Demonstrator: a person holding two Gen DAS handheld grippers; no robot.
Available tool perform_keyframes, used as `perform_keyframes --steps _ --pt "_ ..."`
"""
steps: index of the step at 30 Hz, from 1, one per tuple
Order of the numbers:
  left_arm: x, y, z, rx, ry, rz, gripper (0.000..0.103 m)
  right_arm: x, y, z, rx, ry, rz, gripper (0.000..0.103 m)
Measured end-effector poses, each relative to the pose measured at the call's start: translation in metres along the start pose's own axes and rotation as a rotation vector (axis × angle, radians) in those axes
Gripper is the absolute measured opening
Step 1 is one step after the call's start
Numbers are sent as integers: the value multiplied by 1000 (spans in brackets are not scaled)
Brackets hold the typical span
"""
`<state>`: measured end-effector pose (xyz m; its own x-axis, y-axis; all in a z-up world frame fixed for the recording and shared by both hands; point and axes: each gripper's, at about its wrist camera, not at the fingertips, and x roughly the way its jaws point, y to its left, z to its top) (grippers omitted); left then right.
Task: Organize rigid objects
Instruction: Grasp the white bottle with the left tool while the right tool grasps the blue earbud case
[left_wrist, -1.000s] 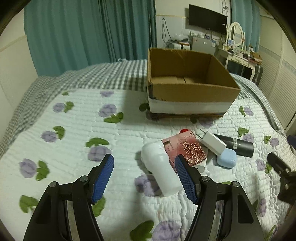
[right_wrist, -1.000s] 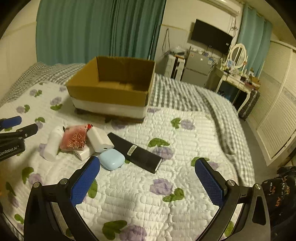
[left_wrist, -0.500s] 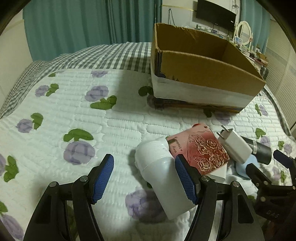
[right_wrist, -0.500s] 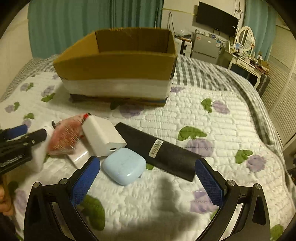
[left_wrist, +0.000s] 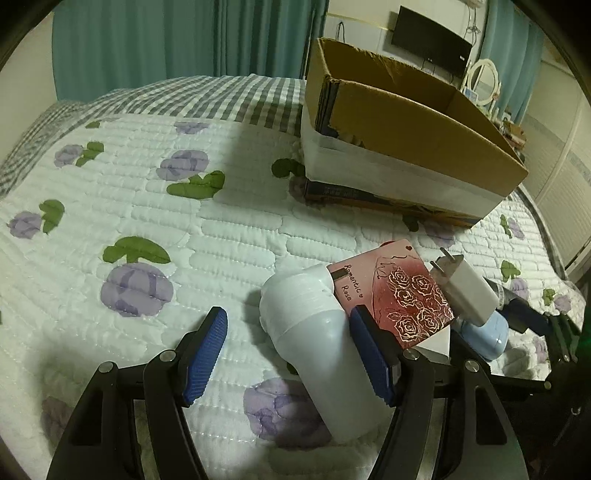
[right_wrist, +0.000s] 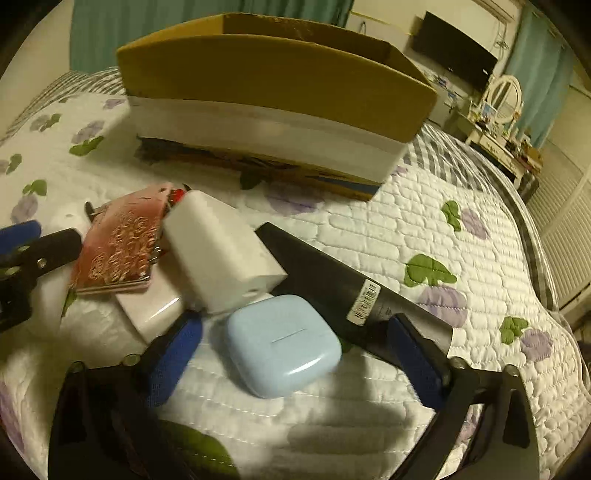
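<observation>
A white bottle (left_wrist: 317, 343) lies on the quilt between the fingers of my open left gripper (left_wrist: 291, 347), close to the right finger. A red rose-patterned case (left_wrist: 395, 291) leans beside it, also in the right wrist view (right_wrist: 118, 243). A white charger (right_wrist: 218, 251) and a light blue earbud case (right_wrist: 284, 343) lie by a black cylinder (right_wrist: 340, 284). My open right gripper (right_wrist: 291, 350) straddles the blue case. An open cardboard box (right_wrist: 273, 85) stands behind, also in the left wrist view (left_wrist: 399, 129).
A flat white box (right_wrist: 151, 310) lies under the red case. The flowered quilt (left_wrist: 147, 221) spreads to the left. A dresser with a mirror (right_wrist: 502, 99) and a wall television (left_wrist: 428, 37) stand beyond the bed.
Both grippers have moved forward and down toward the pile. The bottle now sits between the left fingers, and the blue case between the right fingers. Both stay open.
</observation>
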<state>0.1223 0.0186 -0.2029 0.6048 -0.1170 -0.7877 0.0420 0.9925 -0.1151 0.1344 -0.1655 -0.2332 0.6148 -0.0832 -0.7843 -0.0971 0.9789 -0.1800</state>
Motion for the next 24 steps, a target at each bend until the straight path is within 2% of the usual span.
perform_keyframes --steps 1,3,4,5,7,9,14,24 --pt "1 2 0 -8 5 -11 70 -1 0 0 0 -4 3 91" --pt "0 3 2 -15 19 -25 67 -4 3 0 -6 -15 0 73" --pt "-1 3 2 -15 24 -34 57 -5 3 -1 -7 -16 -6 68" --pt "-2 2 1 -15 30 -57 50 -6 4 -2 -4 -14 -2 57" --pt "-7 -3 -1 -8 34 -60 45 -5 2 -4 19 -2 28 57" --pt "-11 -7 -3 11 33 -58 44 -7 -1 -7 56 4 61 57" --pt "-22 1 -2 -33 32 -80 44 -15 -15 -14 143 9 114 57" --pt "-68 2 -2 65 -82 53 41 -46 -10 -30 164 -15 134 57"
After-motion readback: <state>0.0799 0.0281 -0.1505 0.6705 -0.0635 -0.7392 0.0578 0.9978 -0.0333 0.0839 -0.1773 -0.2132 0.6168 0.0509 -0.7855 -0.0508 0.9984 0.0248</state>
